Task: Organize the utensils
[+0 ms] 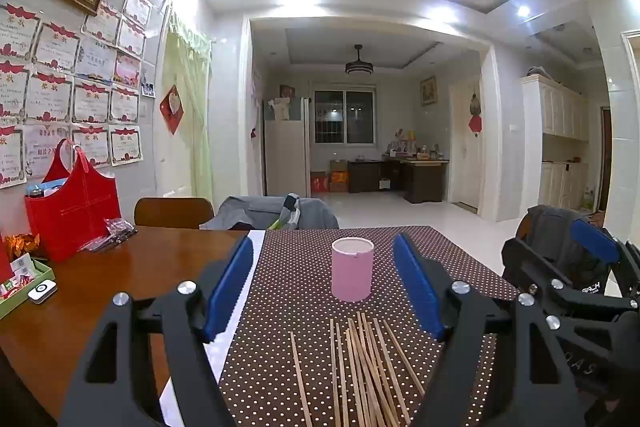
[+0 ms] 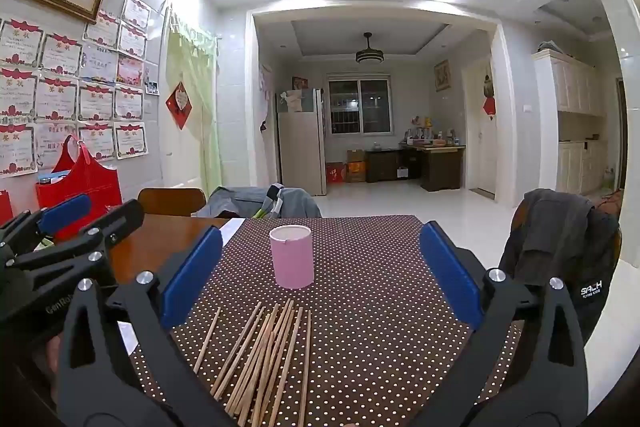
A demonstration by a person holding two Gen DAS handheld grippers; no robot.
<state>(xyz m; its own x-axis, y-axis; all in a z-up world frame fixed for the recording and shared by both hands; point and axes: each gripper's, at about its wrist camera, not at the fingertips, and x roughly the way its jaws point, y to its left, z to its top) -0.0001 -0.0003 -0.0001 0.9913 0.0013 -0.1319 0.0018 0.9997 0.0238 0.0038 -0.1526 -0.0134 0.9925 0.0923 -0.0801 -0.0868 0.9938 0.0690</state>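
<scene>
The wooden chopsticks [image 1: 362, 367] lie in a loose bundle on the brown dotted cloth [image 1: 304, 267], near the front edge of the table. Their long axis runs from the cameras away toward the pink cup [image 1: 352, 269]. In the left wrist view they point almost straight at the cup and fan out a little; one chopstick lies apart on the left side of the bundle. In the right wrist view the same bundle [image 2: 264, 359] leans to the right at its far ends. Several sticks cross one another, so I cannot count them. Their near ends are cut off by the lower edge of both pictures.

The cup stands upright on the cloth, just beyond the far tips of the chopsticks, not touching them. What is inside the cup is not visible.

The left gripper [image 1: 324, 291] hovers above the chopsticks with its blue pads wide apart and nothing between them. The right gripper [image 2: 318, 273] is also spread wide and empty; the chopsticks lie below it, toward its left finger.

At the left side, a red bag [image 1: 72, 215] stands on the bare wooden table [image 1: 152, 267].
</scene>
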